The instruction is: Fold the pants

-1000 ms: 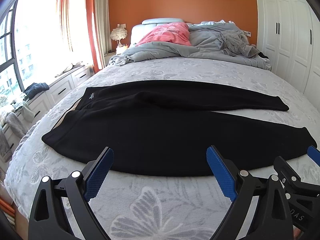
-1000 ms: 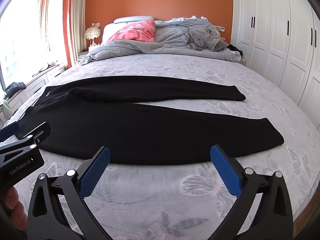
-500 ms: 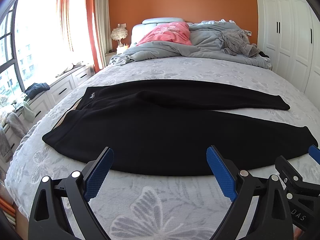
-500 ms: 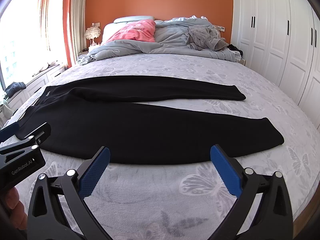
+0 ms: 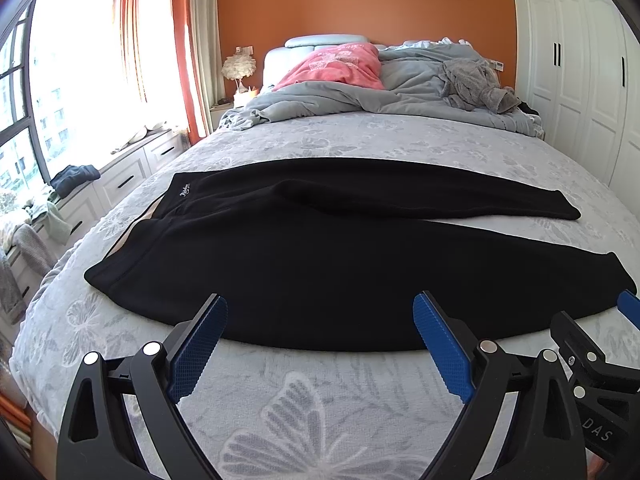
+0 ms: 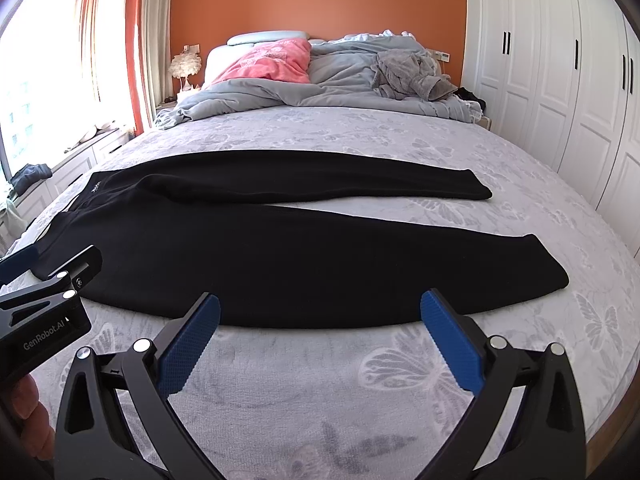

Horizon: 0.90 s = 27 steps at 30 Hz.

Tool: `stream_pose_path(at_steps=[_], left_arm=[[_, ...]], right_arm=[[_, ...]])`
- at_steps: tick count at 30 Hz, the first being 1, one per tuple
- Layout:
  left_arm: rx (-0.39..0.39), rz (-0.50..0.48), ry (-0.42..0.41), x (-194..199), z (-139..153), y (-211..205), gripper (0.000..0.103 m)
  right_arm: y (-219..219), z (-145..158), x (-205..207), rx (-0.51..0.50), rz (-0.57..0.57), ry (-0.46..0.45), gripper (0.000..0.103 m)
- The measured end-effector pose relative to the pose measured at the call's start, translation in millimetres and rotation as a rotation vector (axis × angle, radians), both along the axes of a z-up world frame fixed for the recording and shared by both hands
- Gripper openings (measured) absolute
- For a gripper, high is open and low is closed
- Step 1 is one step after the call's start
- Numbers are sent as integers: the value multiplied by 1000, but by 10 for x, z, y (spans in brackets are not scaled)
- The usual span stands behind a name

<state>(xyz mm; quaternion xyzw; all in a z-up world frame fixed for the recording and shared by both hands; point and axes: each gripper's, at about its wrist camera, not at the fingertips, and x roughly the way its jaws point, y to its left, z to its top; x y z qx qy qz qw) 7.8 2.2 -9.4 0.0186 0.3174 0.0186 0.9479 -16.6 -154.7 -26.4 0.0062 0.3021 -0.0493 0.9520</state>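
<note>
Black pants (image 5: 304, 256) (image 6: 248, 240) lie flat across the bed, waistband to the left and both legs spread apart toward the right. My left gripper (image 5: 320, 324) hovers open just short of the near leg's lower edge, nothing between its blue pads. My right gripper (image 6: 320, 320) is also open, above the bedspread in front of the same leg, closer to the cuff (image 6: 536, 268). Each gripper shows at the edge of the other's view: the right one (image 5: 592, 352) and the left one (image 6: 48, 292).
The bed has a grey butterfly-print bedspread (image 5: 304, 408). A crumpled grey duvet (image 5: 360, 100), pink pillow (image 5: 340, 64) and grey garment (image 5: 476, 84) sit at the headboard. White wardrobes (image 6: 560, 80) line the right wall; a window seat with drawers (image 5: 120, 172) runs along the left.
Both grippers have barely drifted; the right gripper sits slightly lower in the left wrist view. The pants have not moved.
</note>
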Motion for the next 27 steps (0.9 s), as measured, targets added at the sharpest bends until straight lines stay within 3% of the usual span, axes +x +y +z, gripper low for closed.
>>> stream_pose_path(at_steps=[27], left_arm=[[-8,-2,9,19,11,22,92]], right_arm=[[1,-12,4,5,0,4,98]])
